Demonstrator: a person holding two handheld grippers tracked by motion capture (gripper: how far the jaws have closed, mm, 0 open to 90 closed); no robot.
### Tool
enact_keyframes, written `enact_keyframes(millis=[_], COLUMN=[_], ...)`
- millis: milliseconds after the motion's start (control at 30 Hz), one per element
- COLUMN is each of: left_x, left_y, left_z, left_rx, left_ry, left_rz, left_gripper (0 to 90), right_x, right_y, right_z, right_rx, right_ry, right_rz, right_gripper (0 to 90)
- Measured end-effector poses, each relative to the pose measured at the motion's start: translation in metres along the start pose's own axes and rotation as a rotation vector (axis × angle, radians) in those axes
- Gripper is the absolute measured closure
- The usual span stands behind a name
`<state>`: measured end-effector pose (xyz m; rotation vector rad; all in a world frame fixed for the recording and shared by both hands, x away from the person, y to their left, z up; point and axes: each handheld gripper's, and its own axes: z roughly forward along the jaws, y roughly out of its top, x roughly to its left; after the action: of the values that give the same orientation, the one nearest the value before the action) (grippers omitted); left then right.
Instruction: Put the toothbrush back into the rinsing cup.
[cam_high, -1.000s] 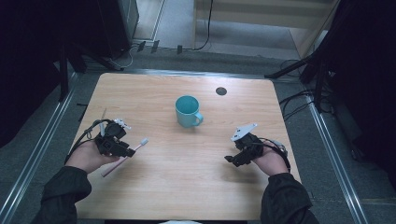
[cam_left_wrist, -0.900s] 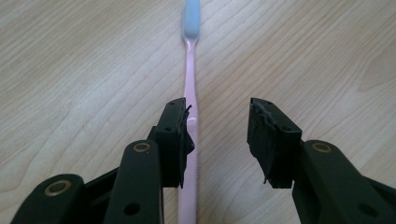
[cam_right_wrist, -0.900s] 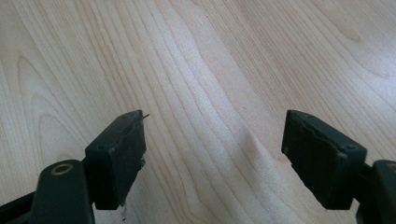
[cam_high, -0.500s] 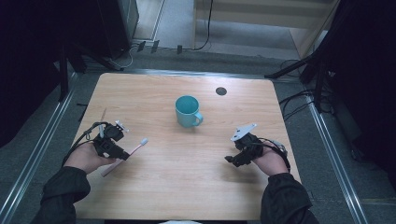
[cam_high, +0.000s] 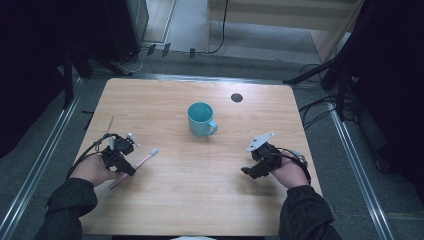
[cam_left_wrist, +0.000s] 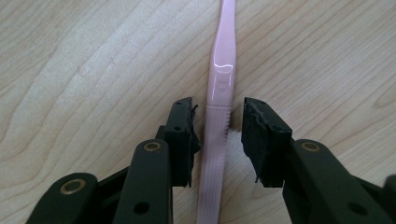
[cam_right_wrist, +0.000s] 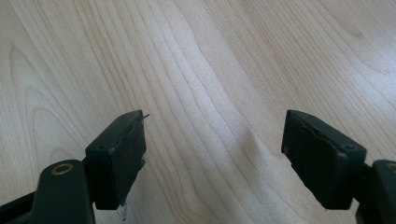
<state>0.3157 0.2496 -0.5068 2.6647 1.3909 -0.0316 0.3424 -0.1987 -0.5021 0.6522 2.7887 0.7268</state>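
One toothbrush (cam_left_wrist: 219, 116), tabletop's left edge: left gripper (cam_left_wrist: 218, 135) has lowered astride it, jaws narrow, unclamped; right gripper (cam_right_wrist: 215, 154) wide, empty.

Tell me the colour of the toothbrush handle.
Pale pink; the toothbrush handle shows best in the left gripper view.

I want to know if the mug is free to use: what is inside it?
The teal mug stands upright on the table. Its visible inner wall looks bare and teal. The near side of the interior is hidden by the rim, so something low could sit there.
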Motion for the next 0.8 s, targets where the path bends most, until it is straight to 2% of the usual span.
enact_keyframes(millis=[167, 267, 300, 333, 567, 800], left_x=[-0.001, -0.005, -0.005, -0.009, -0.012, -0.008], left_y=[0.001, 0.003, 0.003, 0.005, 0.007, 0.007], left_z=[0.0, 0.001, 0.001, 0.002, 0.001, 0.001], left_rx=[0.005, 0.023, 0.023, 0.041, 0.039, 0.032], left_ry=[0.024, 0.068, 0.068, 0.093, 0.092, 0.072], left_rz=[0.009, 0.04, 0.04, 0.05, 0.055, -0.004], left_gripper=[65.0, 66.8, 68.3, 68.7, 75.1, 78.3], right_x=[0.0, 0.0, 0.0, 0.0, 0.0, 0.0], right_y=[0.0, -0.001, -0.001, -0.001, -0.002, -0.003], right_z=[0.0, 0.001, 0.001, 0.0, -0.001, 0.0], right_rx=[0.002, 0.008, 0.008, 0.013, 0.016, 0.02], right_ry=[-0.005, -0.005, -0.005, -0.006, -0.016, -0.017], right_rz=[-0.004, -0.007, -0.007, -0.005, -0.004, -0.004], right_gripper=[21.7, 21.7, 21.7, 21.7, 21.8, 21.8])
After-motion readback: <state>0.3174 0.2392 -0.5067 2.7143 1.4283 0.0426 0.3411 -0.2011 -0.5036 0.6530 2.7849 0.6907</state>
